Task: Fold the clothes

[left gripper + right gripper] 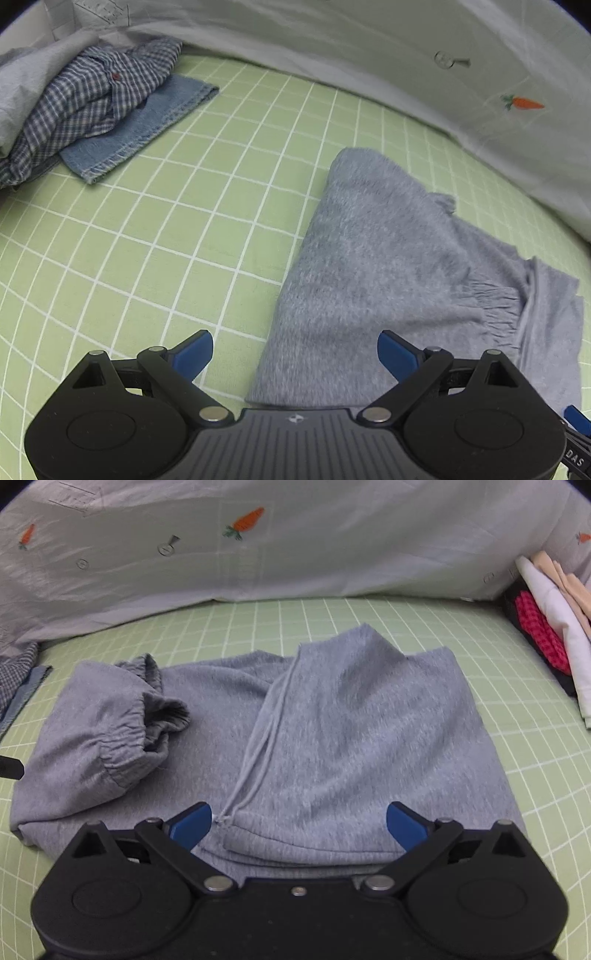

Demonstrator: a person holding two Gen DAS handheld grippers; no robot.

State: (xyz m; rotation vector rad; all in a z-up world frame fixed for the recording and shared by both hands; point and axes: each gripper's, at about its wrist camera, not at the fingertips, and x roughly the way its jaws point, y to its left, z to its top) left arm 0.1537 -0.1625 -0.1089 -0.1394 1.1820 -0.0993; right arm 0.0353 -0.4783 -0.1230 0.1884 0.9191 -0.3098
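Note:
A grey sweat garment [325, 731] lies partly folded on the green checked sheet [155, 229]. An elastic cuff [129, 738] lies on its left part and a drawstring [255, 749] runs down its middle. It also shows in the left wrist view [376, 266]. My left gripper [295, 354] is open and empty, low over the garment's near left edge. My right gripper [299, 823] is open and empty, just above the garment's near folded hem. Its blue fingertips [192, 827] stand on either side of the hem.
A blue checked shirt [85, 107] lies on folded denim [147, 125] at the far left. A white carrot-print quilt [258, 546] runs along the back. A stack of folded clothes [550, 627] sits at the far right.

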